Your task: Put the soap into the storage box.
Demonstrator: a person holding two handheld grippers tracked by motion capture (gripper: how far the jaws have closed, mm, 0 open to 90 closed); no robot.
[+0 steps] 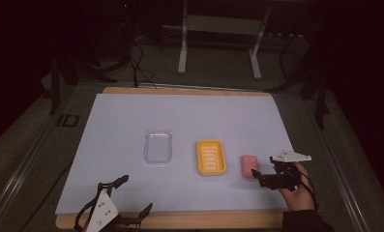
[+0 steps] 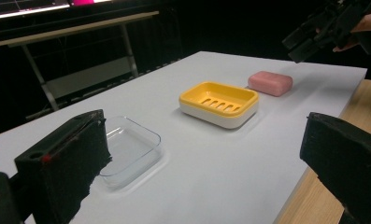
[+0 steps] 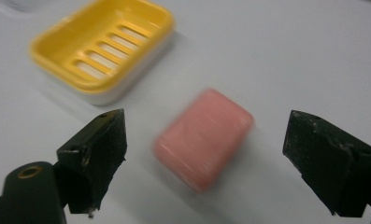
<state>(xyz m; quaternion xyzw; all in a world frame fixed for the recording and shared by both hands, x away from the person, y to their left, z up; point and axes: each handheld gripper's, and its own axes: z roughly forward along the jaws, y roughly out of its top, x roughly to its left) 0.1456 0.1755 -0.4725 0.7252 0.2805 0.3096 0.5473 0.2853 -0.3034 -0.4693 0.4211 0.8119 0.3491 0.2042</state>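
A pink soap bar (image 1: pixel 249 166) (image 2: pixel 270 83) lies on the white sheet, just right of a yellow slotted soap dish (image 1: pixel 211 157) (image 2: pixel 219 102) (image 3: pixel 103 46). My right gripper (image 1: pixel 258 179) (image 3: pixel 206 156) hovers at the soap's near right side, open. In the right gripper view the soap (image 3: pixel 204 137) sits between the two jaws with a gap on each side. My left gripper (image 1: pixel 136 194) (image 2: pixel 206 158) rests at the table's near left edge, open and holding nothing. The right gripper (image 2: pixel 323 28) and its hand appear far off in the left gripper view.
A clear shallow plastic tray (image 1: pixel 158 145) (image 2: pixel 127 149) sits left of the yellow dish. A white sheet (image 1: pixel 189 116) covers a wooden board (image 1: pixel 180 220), whose edge is bare along the front. Metal table legs (image 1: pixel 182 48) and cables stand beyond the far edge.
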